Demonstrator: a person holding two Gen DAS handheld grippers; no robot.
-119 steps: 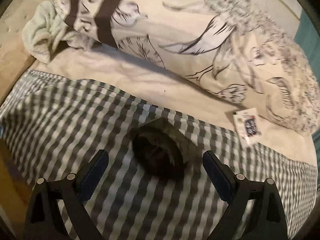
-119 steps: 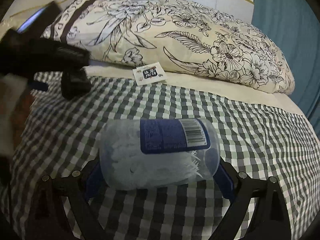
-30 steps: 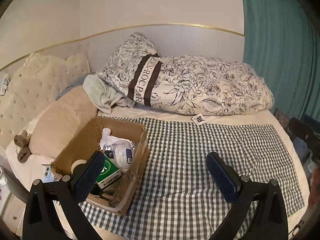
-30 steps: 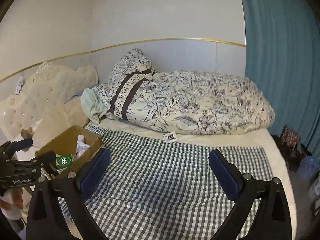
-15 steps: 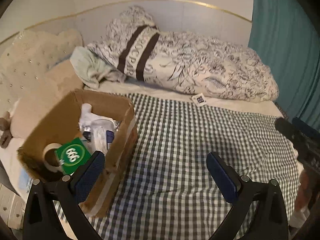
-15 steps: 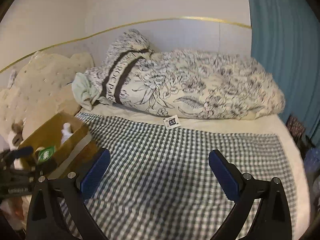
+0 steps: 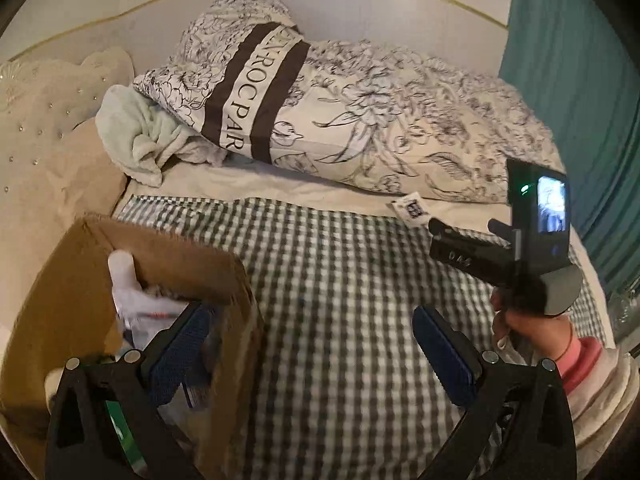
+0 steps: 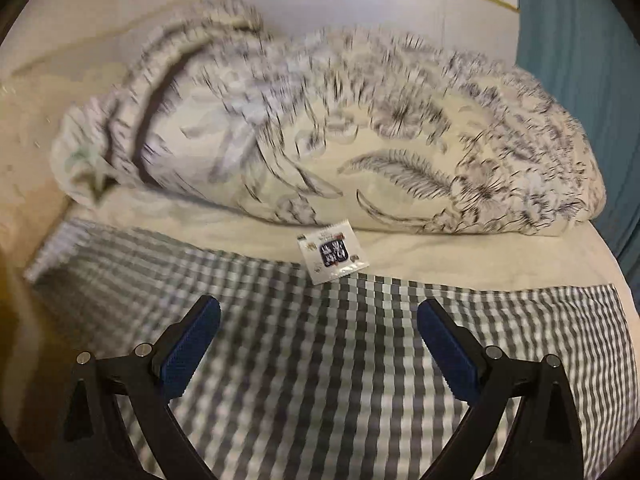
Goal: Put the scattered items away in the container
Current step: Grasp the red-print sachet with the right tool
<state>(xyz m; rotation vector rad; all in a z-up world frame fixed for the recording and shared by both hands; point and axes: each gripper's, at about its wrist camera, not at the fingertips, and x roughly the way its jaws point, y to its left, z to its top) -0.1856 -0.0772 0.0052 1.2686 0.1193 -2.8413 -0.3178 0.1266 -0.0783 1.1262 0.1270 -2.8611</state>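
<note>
**Both grippers spread wide, nothing in either**

Left gripper (image 7: 312, 340) hanging over the near corner of the cardboard box (image 7: 168, 256), jaws apart, nothing between them. Left blue pad (image 7: 180, 352) sitting above the box opening, right pad over the checked blanket (image 7: 340, 272). Box on the left side of the bed, already holding stuff: something white (image 7: 124, 280) poking up at the back, a bit of green (image 7: 120, 432) low down behind the gripper frame. Too blurry to name the rest.

Right gripper (image 8: 318, 336) also wide open and empty, pointed across the blanket toward a small white sachet (image 8: 332, 256) with a dark print. Sachet lying flat right at the blanket's far edge, partly on the cream sheet (image 8: 460, 264), just in front of the floral duvet (image 8: 360, 140). Well apart from the box, clearly outside it.

From the left wrist view: same sachet (image 7: 412, 210) visible at the far edge, and a hand (image 7: 528, 326) with a pink cuff gripping the right tool's handle, its little screen (image 7: 552, 210) lit. Pale green towel (image 7: 140, 140) bunched against the striped pillow (image 7: 248, 92). Teal curtain (image 7: 580, 80) off to the right.
</note>
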